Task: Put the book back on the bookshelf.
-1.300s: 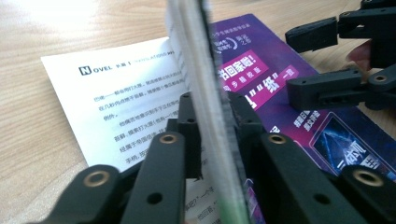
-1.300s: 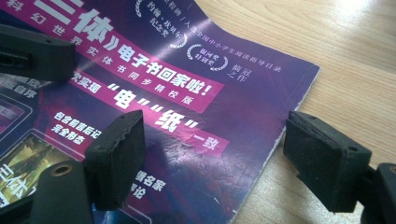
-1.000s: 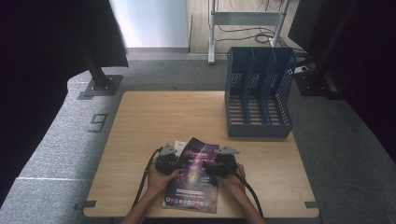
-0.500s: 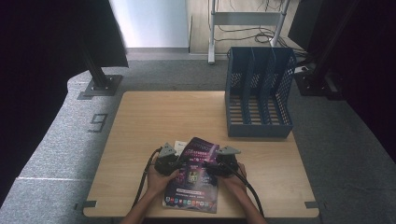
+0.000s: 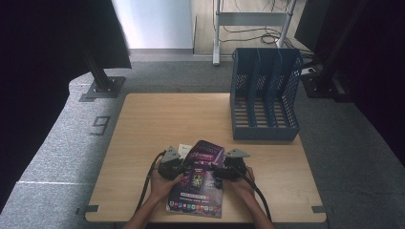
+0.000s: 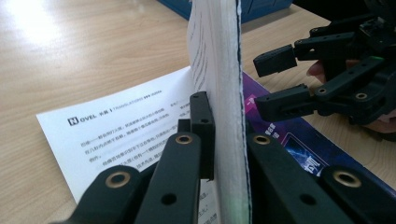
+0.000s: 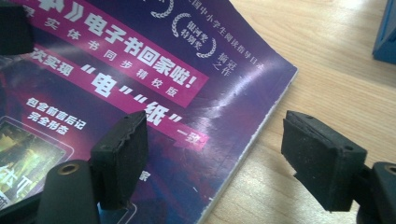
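The magazine (image 5: 198,183) lies at the near edge of the table (image 5: 157,119), and the left gripper (image 5: 179,167) is clamped on a lifted sheaf of its pages (image 6: 223,93), which stands upright between the jaws over an open white text page (image 6: 116,135). The right gripper (image 5: 216,171) sits with jaws wide apart, straddling the magazine's purple cover edge (image 7: 261,121) without pressing on it. Well apart at the table's far right, the blue file rack (image 5: 263,95) stands upright, its slots holding nothing.
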Available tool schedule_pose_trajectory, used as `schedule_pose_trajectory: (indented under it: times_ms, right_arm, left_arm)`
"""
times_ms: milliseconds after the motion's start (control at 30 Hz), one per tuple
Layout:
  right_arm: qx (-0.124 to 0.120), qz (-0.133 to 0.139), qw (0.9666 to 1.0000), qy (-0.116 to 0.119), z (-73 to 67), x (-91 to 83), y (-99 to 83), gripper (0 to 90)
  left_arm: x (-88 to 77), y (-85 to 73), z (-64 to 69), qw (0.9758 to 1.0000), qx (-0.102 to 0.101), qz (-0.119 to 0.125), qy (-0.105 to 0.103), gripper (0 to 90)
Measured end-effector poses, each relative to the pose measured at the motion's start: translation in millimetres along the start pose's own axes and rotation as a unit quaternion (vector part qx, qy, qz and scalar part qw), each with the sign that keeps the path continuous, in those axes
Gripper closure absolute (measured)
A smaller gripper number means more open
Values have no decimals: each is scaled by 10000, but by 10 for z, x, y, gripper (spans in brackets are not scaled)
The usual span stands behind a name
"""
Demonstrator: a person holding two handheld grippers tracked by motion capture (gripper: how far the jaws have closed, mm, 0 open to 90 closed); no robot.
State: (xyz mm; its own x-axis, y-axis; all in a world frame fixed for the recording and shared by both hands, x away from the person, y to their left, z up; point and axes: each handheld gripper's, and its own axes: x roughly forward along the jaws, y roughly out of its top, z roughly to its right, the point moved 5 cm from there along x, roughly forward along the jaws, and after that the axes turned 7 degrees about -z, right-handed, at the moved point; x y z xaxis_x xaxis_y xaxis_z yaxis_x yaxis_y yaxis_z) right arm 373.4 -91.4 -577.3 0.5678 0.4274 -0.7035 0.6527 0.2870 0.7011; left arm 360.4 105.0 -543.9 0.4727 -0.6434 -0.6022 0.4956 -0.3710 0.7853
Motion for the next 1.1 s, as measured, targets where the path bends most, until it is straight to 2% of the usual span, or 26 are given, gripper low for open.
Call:
schedule_pose_trajectory:
  times_ms: [500, 1100]
  right_arm:
    - [-15, 157, 9998, 105, 2, -76, 20, 231]
    - [-44, 228, 9994, 247, -21, -102, 32, 226]
  left_arm:
    - [-65, 50, 65, 9995, 288, 113, 94, 873]
    - [-175, 127, 105, 9987, 374, 337, 47, 873]
